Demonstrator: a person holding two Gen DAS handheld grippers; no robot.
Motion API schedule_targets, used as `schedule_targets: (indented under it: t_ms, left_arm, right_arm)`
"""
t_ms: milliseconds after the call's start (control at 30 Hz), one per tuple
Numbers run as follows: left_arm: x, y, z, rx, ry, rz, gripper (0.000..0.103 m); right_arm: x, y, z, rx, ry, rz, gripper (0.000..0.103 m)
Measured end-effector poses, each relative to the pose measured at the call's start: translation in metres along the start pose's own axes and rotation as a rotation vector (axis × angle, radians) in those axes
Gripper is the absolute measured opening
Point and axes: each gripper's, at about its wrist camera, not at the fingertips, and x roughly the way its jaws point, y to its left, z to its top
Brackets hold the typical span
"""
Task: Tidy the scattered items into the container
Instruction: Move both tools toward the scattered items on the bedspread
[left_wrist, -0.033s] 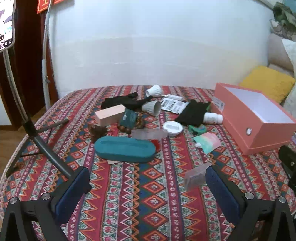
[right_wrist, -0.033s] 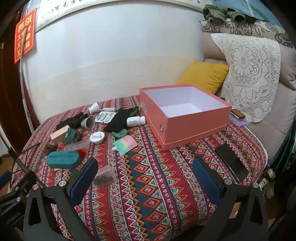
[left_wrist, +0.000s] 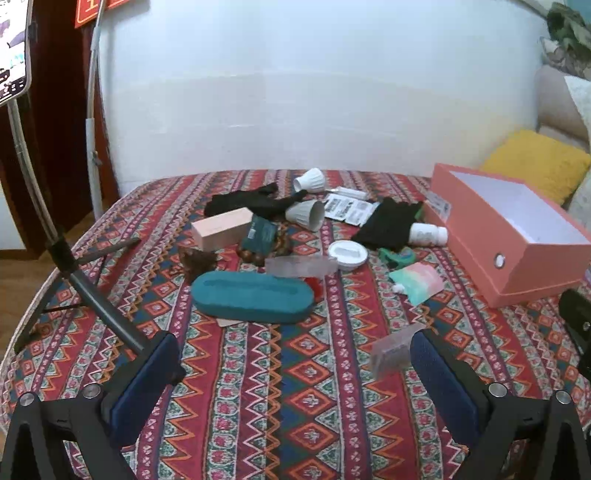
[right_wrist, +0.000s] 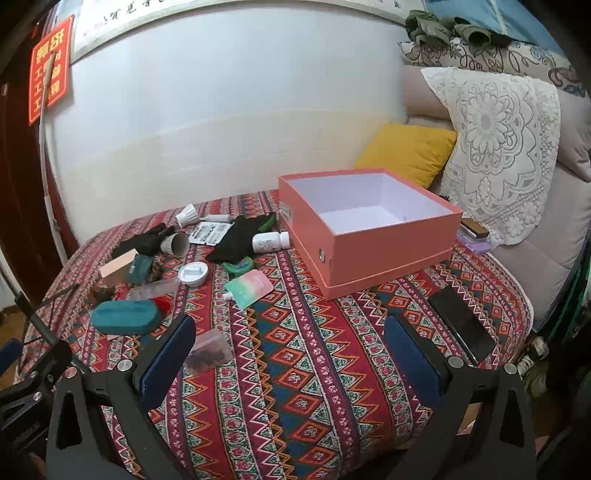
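Nothing has shifted since the earlier frame: left gripper (left_wrist: 293, 363) and right gripper (right_wrist: 290, 350) both hover spread wide and empty over the woven, zigzag-patterned bedspread (right_wrist: 306, 369). The salmon cardboard box (right_wrist: 369, 229), rectangular with an open top, white inside, sits right of the clutter: oval teal case (left_wrist: 251, 297), ribbed white cups (left_wrist: 306, 215), white pill bottle (left_wrist: 428, 235), pastel spouted pouch (left_wrist: 417, 282). Their labels are too small to read.

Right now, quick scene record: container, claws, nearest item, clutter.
container: orange box, open, nothing visible inside
left claw: open, holding nothing
right claw: open, holding nothing
nearest item: clear bag, beside right claw's left finger
clutter: teal case, white bottle lying down, round white lid, pastel pouch
surface: patterned cloth
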Motion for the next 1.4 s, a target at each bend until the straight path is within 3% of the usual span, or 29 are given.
schedule_targets:
  t_ms: [167, 433, 1400]
  left_arm:
    - [0.006, 0.011, 0.002, -0.053, 0.036, -0.05, 0.103]
    - [0.002, -0.003, -0.004, 0.007, 0.008, 0.015, 0.103]
    - [0.002, 0.005, -0.002, 0.009, 0.017, 0.036, 0.103]
  right_arm:
    - [0.006, -0.001, 0.006, 0.003, 0.032, 0.003, 0.103]
    - [0.002, 0.004, 0.0, -0.029, 0.011, -0.009, 0.103]
    - [0.001, 0.007, -0.003, -0.046, 0.011, 0.02, 0.103]
